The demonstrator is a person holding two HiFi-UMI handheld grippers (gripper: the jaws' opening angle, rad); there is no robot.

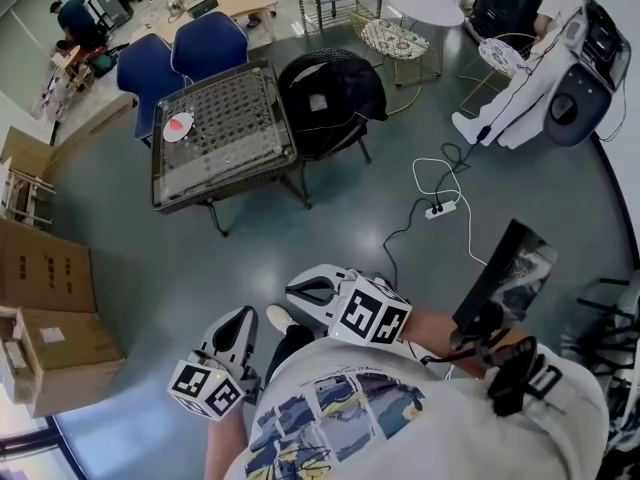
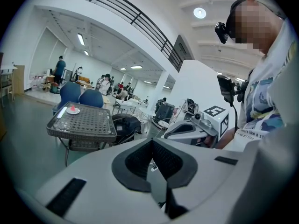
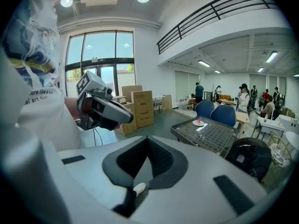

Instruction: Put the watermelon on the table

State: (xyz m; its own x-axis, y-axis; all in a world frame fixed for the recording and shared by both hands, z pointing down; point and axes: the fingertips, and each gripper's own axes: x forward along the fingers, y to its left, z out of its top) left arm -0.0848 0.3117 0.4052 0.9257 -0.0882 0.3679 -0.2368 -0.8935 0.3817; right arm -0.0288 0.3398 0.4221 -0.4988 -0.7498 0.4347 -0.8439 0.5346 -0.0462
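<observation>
A red watermelon slice (image 1: 178, 122) lies on a small white plate (image 1: 177, 128) at the far left corner of the glass-topped wicker table (image 1: 225, 183). Both grippers are held close to the person's body, well short of the table. My left gripper (image 1: 240, 320) is shut and holds nothing. My right gripper (image 1: 303, 290) is also shut and empty. In the left gripper view the closed left gripper (image 2: 152, 141) points toward the table (image 2: 81, 132) and the watermelon (image 2: 72, 109). The right gripper view shows the right gripper (image 3: 147, 139) closed, with the table (image 3: 205, 139) and the slice (image 3: 198, 121) ahead on the right.
Two blue chairs (image 1: 175, 58) stand behind the table and a black chair (image 1: 330, 93) stands at its right. Cardboard boxes (image 1: 45, 308) sit on the left. A power strip with a white cable (image 1: 440, 208) lies on the floor. A white machine (image 1: 560, 68) is at the far right.
</observation>
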